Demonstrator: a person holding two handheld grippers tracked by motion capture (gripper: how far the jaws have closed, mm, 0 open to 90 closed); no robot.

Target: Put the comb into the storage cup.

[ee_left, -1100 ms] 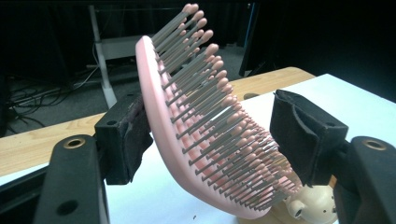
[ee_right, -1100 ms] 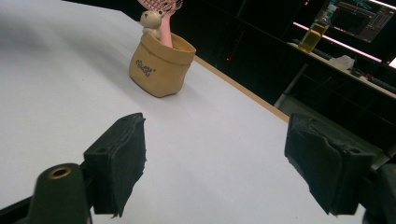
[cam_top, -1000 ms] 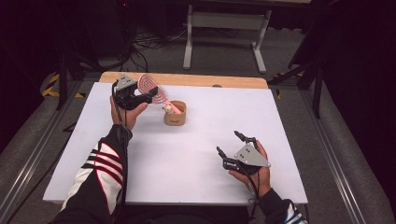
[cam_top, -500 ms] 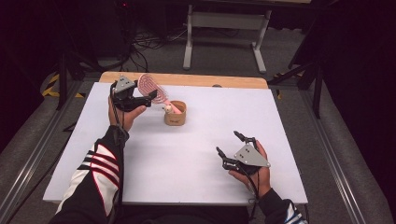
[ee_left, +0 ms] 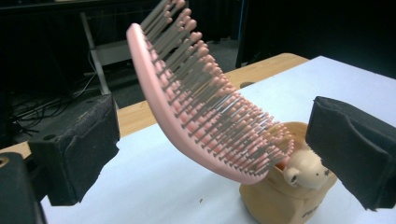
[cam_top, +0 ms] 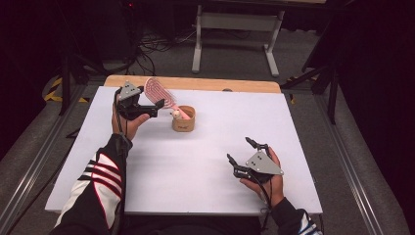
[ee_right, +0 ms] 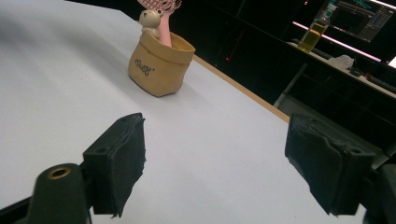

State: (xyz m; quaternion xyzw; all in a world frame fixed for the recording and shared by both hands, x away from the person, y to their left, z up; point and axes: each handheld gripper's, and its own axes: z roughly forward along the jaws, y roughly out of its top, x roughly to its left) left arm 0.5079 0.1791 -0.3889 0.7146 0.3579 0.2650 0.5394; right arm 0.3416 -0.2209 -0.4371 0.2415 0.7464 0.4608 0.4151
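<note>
Letting go, the left gripper (cam_top: 155, 108) has just been opening its jaws around the pink hairbrush (cam_top: 159, 91), which is standing handle-down in the tan cup (cam_top: 184, 119) at the table's twelve o'clock. Next, I'd say, it is backing away cleanly. The right gripper (cam_top: 241, 157) is idling open at five o'clock.

left gripper (cam_top: 152, 108) just spread its jaws wide and hangs raised, right gripper (cam_top: 243, 155) sits low, also agape.

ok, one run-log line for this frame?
left gripper: jaws just opened, off pink brush | brush: handle in tan cup, leaning | right gripper: open, nothing held
</note>
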